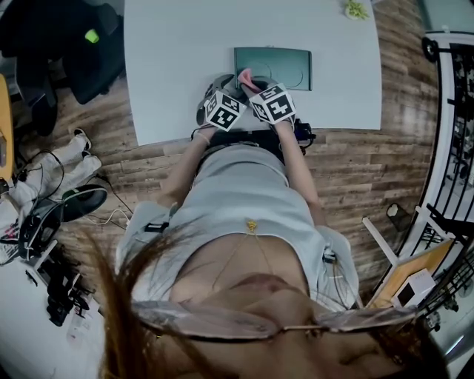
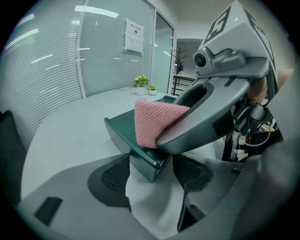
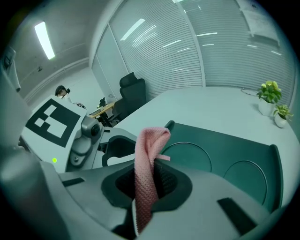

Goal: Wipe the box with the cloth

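A dark green flat box lies on the white table close to its near edge. My right gripper is shut on a pink knitted cloth, which stands up out of the jaws over the box's near left corner. In the right gripper view the cloth hangs in front of the box's lid, which has two round recesses. My left gripper has that same box corner between its pads. The cloth rests on the box top under the right gripper's finger.
Small potted plants stand at the table's far edge. A black office chair is at the far left, cables and gear lie on the wooden floor at the left, and a metal rack stands at the right.
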Demonstrator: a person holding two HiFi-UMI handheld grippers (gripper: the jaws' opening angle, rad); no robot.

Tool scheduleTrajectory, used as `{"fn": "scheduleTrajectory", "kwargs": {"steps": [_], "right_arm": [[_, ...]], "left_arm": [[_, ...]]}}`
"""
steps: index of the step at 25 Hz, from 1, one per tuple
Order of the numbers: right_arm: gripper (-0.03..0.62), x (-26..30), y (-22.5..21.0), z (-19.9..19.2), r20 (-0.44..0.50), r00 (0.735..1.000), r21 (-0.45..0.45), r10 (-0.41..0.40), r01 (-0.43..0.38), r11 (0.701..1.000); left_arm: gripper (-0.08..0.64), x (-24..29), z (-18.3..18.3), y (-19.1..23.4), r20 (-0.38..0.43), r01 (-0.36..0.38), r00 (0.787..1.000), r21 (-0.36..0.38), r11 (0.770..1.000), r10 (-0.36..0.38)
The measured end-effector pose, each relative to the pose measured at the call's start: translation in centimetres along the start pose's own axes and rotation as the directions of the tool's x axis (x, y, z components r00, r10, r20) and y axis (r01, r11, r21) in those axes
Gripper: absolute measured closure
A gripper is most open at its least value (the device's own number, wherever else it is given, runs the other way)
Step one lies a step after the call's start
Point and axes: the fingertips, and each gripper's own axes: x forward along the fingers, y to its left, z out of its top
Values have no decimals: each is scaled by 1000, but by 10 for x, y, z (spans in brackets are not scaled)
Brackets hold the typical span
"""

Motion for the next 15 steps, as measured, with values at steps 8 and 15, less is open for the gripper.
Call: {"fn": "scheduleTrajectory", "kwargs": {"steps": [8,15], "right_arm": [[550,-4,-1,2,47,999,-21,-2,3,1000],[551,-42,-21,13,172,982,-54,-75,86,995]], "left_arm": [[256,-7,-2,-2,6,0,1000,-1,1000,0],[264,-33,18,2,85,-2,996,-81,997,9]]}}
